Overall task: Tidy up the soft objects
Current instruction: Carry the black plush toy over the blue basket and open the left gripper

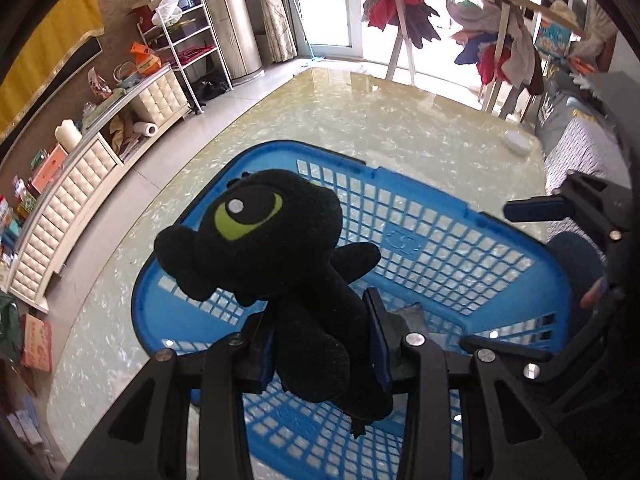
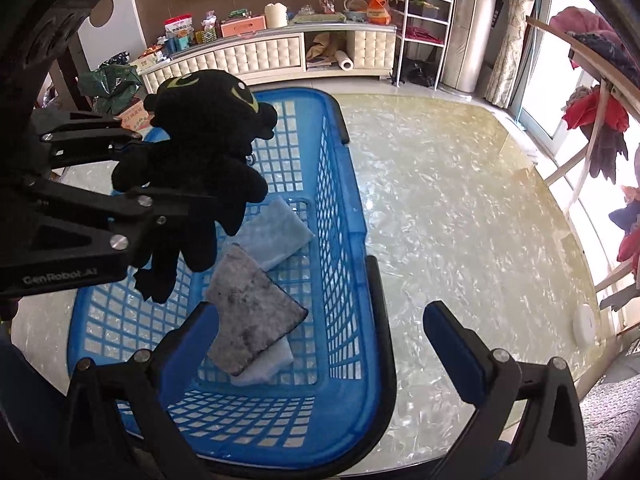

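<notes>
My left gripper (image 1: 320,320) is shut on a black plush dragon (image 1: 276,240) with green eyes and holds it above the blue plastic basket (image 1: 460,216). In the right wrist view the dragon (image 2: 200,148) hangs over the basket (image 2: 344,208), held by the left gripper (image 2: 132,168). Inside the basket lie a grey cloth (image 2: 248,312) and a light blue cloth (image 2: 276,232). My right gripper (image 2: 320,336) is open and empty, astride the basket's near right rim; one of its fingers (image 1: 536,208) shows in the left wrist view.
The basket stands on a glossy marbled table (image 2: 460,200). A white round disc (image 2: 586,324) lies near the table's right edge. A cluttered low cabinet (image 2: 260,56) and white wire shelf (image 2: 420,20) stand beyond. A rack of hanging clothes (image 1: 492,40) is by the window.
</notes>
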Available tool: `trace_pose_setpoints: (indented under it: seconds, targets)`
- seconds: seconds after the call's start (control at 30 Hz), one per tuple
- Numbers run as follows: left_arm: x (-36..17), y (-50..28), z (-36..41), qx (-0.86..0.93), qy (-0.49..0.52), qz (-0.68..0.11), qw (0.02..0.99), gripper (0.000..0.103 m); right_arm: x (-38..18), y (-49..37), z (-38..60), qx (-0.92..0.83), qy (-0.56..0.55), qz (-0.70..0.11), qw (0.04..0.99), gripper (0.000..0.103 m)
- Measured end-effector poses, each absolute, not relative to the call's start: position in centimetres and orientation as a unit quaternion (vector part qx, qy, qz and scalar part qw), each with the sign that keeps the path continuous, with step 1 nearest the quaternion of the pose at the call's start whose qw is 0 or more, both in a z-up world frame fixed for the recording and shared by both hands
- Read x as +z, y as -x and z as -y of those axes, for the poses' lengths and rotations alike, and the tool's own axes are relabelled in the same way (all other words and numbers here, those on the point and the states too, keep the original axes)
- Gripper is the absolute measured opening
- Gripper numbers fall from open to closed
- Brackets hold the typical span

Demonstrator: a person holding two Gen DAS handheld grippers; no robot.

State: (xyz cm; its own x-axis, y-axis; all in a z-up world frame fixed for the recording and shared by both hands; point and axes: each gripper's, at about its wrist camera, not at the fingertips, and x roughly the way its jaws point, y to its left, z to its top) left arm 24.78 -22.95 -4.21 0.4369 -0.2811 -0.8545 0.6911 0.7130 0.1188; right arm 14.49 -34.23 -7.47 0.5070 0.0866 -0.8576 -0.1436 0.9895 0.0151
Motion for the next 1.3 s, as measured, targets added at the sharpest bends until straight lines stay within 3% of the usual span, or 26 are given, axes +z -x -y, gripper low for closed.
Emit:
trace_pose_setpoints:
  seconds: [0.77,0.87,1.0,1.3]
  targets:
    - [-7.5,-26.9,21.1,-0.282,-0.257,-0.486,0.786,0.041,-9.0,-15.2,34.4,0.078,0.011,-0.523,0.849,0.102]
    - [-7.1,-26.7,21.4,-0.289,-0.260,-0.480,0.787,0.049,-8.8,-15.1,34.2,0.084,0.011,-0.524,0.848,0.102]
    - [-6.6,-26.1,22.3,-0.302,-0.254,-0.478,0.785,0.077,-8.9,-15.1,34.2,0.084,0.012,-0.526,0.846,0.102]
    - [-4.0,-25.1,21.7,-0.297,-0.241,-0.465,0.799,0.084,-7.7,-14.6,34.2,0.081,0.012,-0.518,0.851,0.102]
